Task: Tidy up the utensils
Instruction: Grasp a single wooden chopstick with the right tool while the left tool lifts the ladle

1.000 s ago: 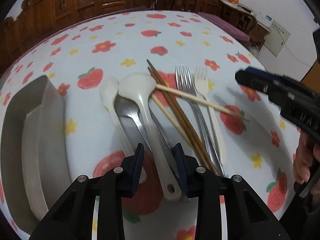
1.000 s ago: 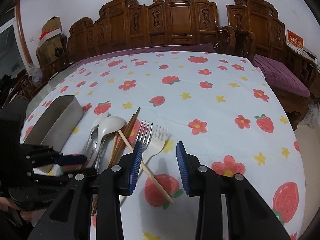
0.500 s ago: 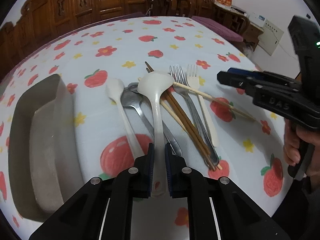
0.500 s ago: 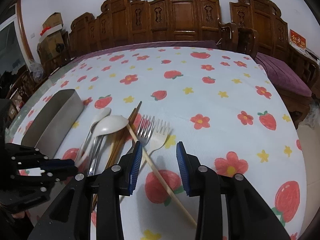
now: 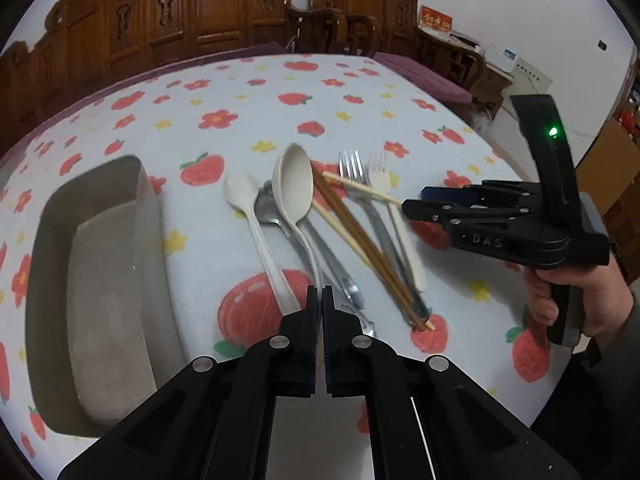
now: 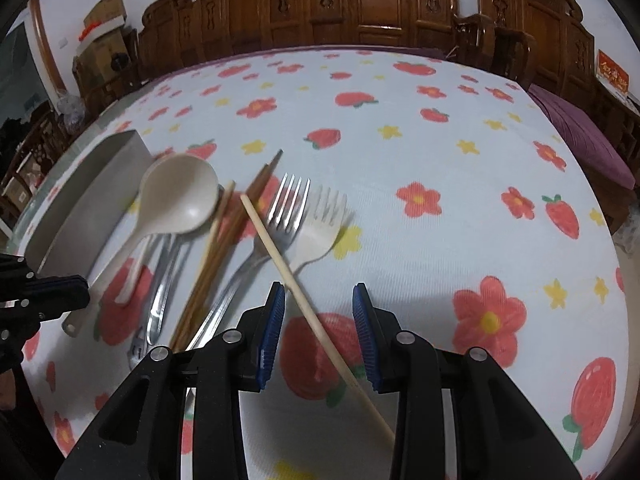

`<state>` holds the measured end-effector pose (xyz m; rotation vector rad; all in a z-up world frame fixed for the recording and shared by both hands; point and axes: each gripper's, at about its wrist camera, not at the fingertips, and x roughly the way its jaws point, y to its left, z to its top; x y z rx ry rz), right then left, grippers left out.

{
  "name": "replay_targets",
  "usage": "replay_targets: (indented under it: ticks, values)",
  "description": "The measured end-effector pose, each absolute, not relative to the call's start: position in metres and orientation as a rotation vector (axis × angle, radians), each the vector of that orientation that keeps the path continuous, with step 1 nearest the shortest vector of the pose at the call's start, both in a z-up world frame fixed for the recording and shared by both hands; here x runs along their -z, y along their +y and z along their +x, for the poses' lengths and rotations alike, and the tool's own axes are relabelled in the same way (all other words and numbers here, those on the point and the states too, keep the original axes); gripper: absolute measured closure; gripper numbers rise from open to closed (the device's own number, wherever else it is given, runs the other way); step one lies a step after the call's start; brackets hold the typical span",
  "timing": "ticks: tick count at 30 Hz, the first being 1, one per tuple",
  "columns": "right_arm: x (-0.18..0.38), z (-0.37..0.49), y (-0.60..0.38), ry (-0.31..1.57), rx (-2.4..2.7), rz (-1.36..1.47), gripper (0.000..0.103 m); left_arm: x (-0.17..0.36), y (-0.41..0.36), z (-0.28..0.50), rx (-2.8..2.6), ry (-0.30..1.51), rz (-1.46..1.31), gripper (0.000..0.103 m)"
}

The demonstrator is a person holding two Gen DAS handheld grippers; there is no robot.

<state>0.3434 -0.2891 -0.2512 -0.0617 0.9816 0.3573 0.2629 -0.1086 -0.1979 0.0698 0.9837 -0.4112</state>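
My left gripper is shut on the handle of a large beige ladle spoon and holds its bowl lifted above the pile; it also shows in the right wrist view. On the cloth lie a small white spoon, a steel spoon, brown chopsticks, a pale chopstick, a steel fork and a white fork. My right gripper is open, its jaws either side of the pale chopstick. It also shows in the left wrist view.
A grey rectangular tray stands left of the utensils, also in the right wrist view. The round table has a strawberry and flower cloth. Carved wooden chairs ring the far side.
My left gripper closed on the ladle handle and raised it off the pile. My right gripper moved forward and lower over the pale chopstick.
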Motion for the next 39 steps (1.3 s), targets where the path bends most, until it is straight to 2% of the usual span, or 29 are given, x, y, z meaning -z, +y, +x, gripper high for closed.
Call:
replay_targets:
  ticks: [4,6,13,31,39]
  values:
    - [0.252,0.341,-0.285,0.982,-0.35,-0.101,0.075,0.205,-0.105,0.265,0.407,0.999,0.059,0.102]
    - [0.253,0.34,-0.285,0.983,-0.351,-0.115,0.089,0.204,-0.104,0.266,0.403,0.993,0.05,0.102]
    - [0.247,0.337,-0.283,0.989,-0.389,-0.111,0.097,0.193,-0.103,0.262,0.4,0.957,0.052,0.102]
    - [0.218,0.326,-0.272,0.913,-0.406,-0.043,0.097,0.146,-0.088,0.243,0.399,0.833,0.032,0.103]
    - [0.219,0.326,-0.269,0.915,-0.41,-0.048,0.097,0.155,-0.092,0.247,0.414,0.888,0.046,0.103]
